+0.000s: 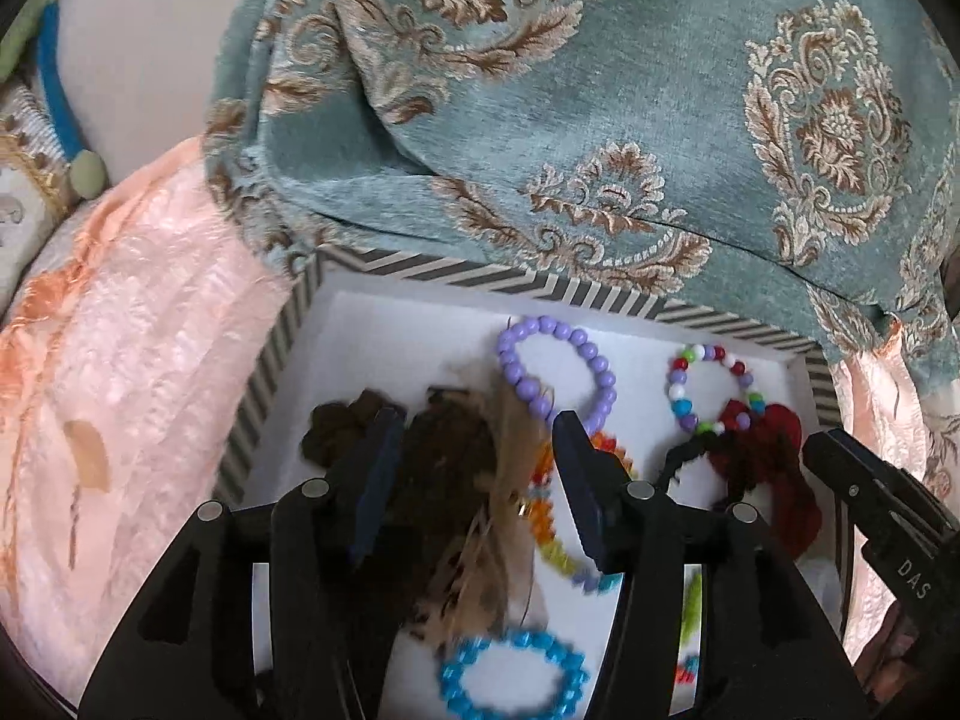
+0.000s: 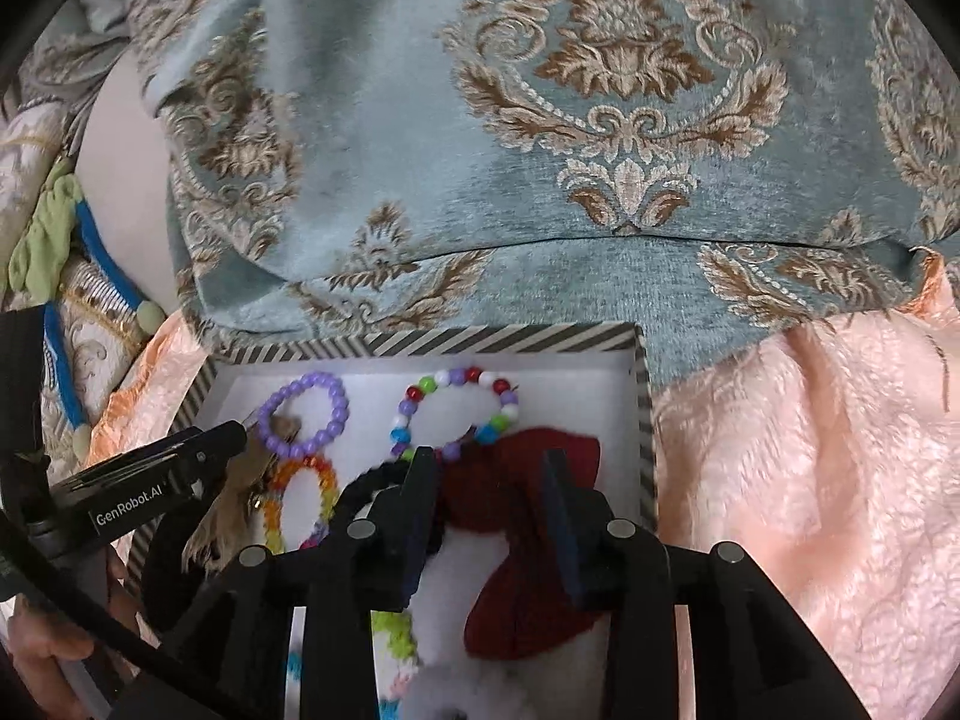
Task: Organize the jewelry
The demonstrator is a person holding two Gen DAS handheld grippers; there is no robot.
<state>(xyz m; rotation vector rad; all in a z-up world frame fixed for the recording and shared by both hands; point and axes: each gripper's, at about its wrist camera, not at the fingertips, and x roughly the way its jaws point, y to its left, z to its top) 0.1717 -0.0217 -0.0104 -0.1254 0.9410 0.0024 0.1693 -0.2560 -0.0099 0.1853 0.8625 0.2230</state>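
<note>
While both wrist cameras were aimed down into one tray, the following was noted.

Left wrist view
- Tray: white floor, grey-striped rim, set on pink fleece, teal damask cloth draped just behind it.
- Left gripper: jaws seen spread apart above the tray; nothing was pressed by the pads.
- Brown feather piece: seen lying between the left fingers, blurred, not clamped.
- Purple bead bracelet: laid flat near the far rim.
- Mixed-colour bead bracelet: laid to the right of the purple one, apart from it.
- Orange bead bracelet: partly hidden behind the right-hand finger.
- Blue bead bracelet: found at the near edge, blurred.
- Red bow: placed at the tray's right side, a black elastic touching it.
- Right gripper: only one finger seen at the frame's right edge.

Right wrist view
- Right gripper: jaws parted over the red bow; pads not seen closed on it.
- Black elastic: seen beside the left-hand finger; contact could not be told.
- Mixed-colour bead bracelet: laid just beyond the bow.
- Purple bead bracelet: laid left of it.
- Orange bead bracelet: found below the purple one.
- Left gripper: seen entering from the left over the tray.
</note>
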